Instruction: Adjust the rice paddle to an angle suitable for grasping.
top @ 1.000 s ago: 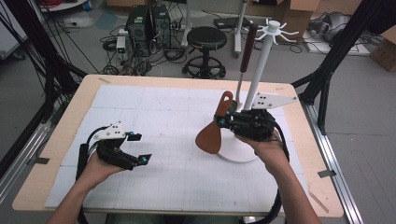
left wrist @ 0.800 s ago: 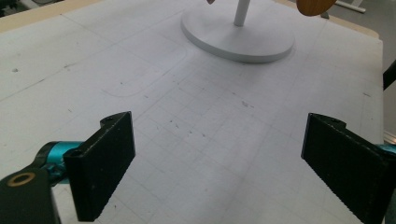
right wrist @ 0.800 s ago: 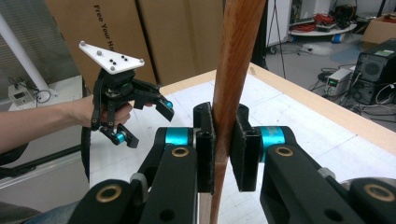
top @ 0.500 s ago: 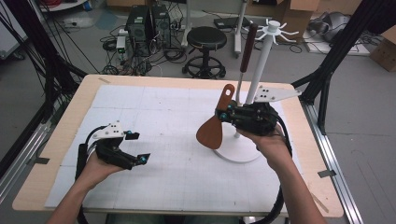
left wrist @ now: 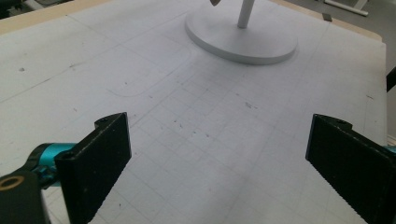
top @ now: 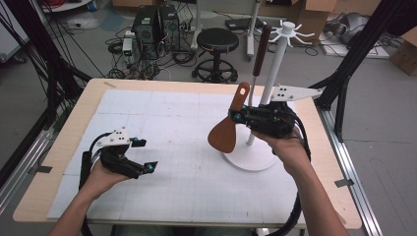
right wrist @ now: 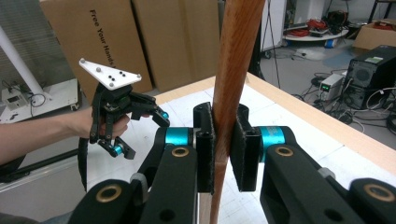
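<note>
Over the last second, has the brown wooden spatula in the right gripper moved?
Yes. The brown wooden spatula has shifted slightly up and toward the white stand's pole, held in the right gripper.

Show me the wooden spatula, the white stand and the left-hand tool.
spatula (top: 223,135): high view, on its broad blade.
stand (top: 248,160): high view, on its round base.
left gripper (top: 143,155): high view, midway between its two open fingers.
</note>
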{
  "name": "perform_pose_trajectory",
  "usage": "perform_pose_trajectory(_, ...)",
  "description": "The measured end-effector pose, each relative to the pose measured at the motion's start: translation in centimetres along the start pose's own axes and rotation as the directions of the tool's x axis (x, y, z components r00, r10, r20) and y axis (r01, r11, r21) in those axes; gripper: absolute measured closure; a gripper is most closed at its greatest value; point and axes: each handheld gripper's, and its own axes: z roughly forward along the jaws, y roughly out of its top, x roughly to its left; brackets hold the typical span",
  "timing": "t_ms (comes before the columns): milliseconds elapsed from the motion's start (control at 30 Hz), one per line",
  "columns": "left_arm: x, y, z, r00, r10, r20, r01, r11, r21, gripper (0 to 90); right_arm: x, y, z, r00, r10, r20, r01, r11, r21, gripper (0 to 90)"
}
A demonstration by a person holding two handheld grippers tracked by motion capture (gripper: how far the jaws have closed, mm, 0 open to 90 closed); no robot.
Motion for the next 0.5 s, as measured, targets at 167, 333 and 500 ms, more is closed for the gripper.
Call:
perform_pose_trajectory(167, 0.1, 0.0, 0.0, 1.0000, 0.000, 0.005, 0.000, 1.0000, -0.006, 7.1, -0.2, 0.6, -0.1, 1.0000, 0.001, 0.007, -0.001, 1.000, -0.001, 82.1)
perform_pose_trajectory(333, 0.3, -0.1, -0.1, 1.0000, -0.001, 0.005, 0.001, 1.0000, -0.007, 7.1, -0.4, 1.1, 0.1, 1.0000, 0.002, 0.009, -0.002, 1.000, 0.005, 82.1)
perform_pose_trajectory(500, 0.3, -0.1, -0.1, 1.0000, -0.005, 0.002, 0.005, 0.9999, -0.012, 7.0, -0.5, 1.6, 0.4, 0.9999, 0.001, 0.010, -0.001, 1.000, 0.012, 82.1)
